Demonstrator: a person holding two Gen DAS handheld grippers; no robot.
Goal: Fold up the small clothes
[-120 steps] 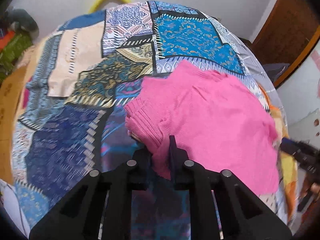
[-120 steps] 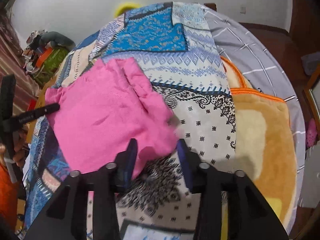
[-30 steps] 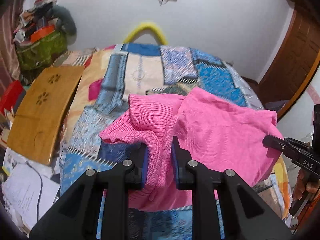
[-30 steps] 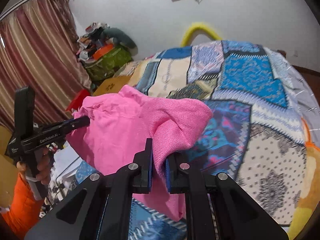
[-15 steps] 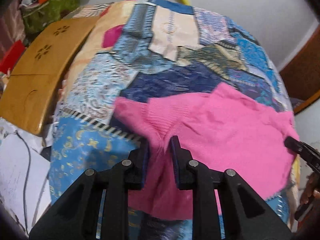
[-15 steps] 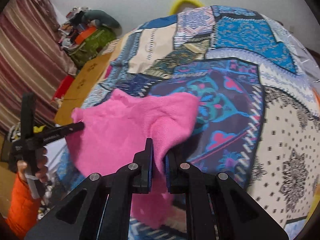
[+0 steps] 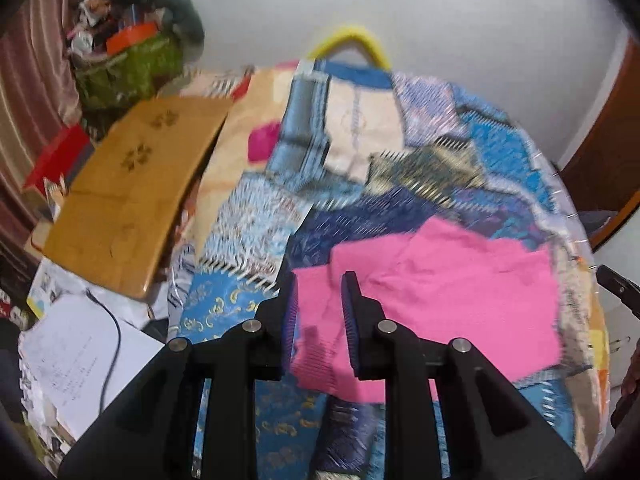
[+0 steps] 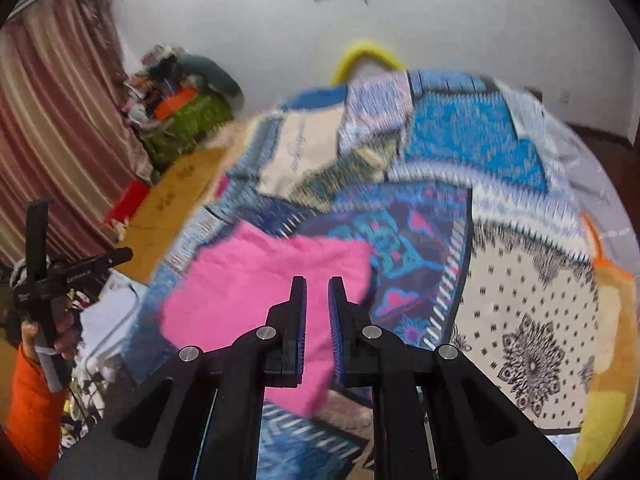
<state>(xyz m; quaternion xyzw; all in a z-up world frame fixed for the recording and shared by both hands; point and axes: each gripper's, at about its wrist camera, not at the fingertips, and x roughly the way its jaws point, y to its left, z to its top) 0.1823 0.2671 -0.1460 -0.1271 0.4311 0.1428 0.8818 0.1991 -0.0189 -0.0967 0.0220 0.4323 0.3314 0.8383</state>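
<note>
- Nearest your left gripper [image 7: 318, 312]: fingers parted by a clear gap, nothing pinched; pink cloth shows through the gap but lies flat below.
- Nearest your right gripper [image 8: 317, 316]: fingers apart by a narrower gap, also gripping nothing; pink shows between the pads.
- Just past both tools: pink sweater [image 7: 440, 292] spread flat on the patchwork bedspread [image 7: 248, 216]. From the left wrist camera it fills 12 to 3 o'clock of the fingertips; from the right wrist camera it sits at 9 to 12 o'clock [image 8: 256, 292].
- Sweater edges are blurred by motion; you cannot tell from these views how many layers it has.
- At 3 o'clock in the left view: the tip of your right tool shows just off the sweater's far edge.
- At 9 o'clock in the right view: your left hand [image 8: 60, 332], orange sleeve, wrapped round the other tool's handle, well apart from the cloth.
- Farther, 10 o'clock in the left view: wooden board [image 7: 132, 196] beside the bed, papers [image 7: 80, 352] with a dark cable below it.
- Farthest: green bag [image 7: 128, 68] heaped with clutter at 11 o'clock, yellow arc [image 7: 348, 40] against the white wall at 12, striped curtain [image 8: 60, 120].
</note>
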